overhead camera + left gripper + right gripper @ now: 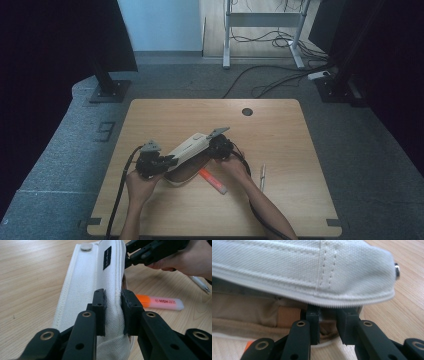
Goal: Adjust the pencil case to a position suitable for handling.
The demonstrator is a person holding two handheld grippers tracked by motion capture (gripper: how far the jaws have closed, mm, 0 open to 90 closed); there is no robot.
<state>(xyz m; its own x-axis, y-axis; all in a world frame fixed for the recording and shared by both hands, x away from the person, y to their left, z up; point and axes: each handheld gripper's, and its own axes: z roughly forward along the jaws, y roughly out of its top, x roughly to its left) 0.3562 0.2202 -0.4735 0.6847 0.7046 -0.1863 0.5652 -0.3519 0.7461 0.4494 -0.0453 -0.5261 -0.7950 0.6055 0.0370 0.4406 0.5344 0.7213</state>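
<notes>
the white canvas pencil case (189, 148) sits near the middle of the wooden counter (280, 125), its flap lifted off the body so the tan lining inside shows underneath. it runs slantwise between the two hands, low end toward the person's left, high end toward the right.

the left claw (167, 160) is pinching a fold of the canvas at the low end; in the left gripper view the two black pads (100, 302) press into the cloth along a stitched seam, and the fabric bunches between them. a metal snap (86, 246) sits at the far end of the flap, and a small black label (107, 257) lies beside the zipper line.

the right claw (218, 146) is at the case's other end, under the raised flap. in the right gripper view its jaws stand close together just below the flap's corded edge, reaching into the opening where the lining and a ribbed tan loop (288, 313) show. i cannot tell whether the pads hold the inner edge or just rest against it.

an orange highlighter (213, 181) lies on the counter just beside the case, on the person's side of it, between the two forearms. a white pen (262, 176) lies a little farther to the right, apart from the case. a dark round cable hole (247, 111) marks the far part of the counter.
</notes>
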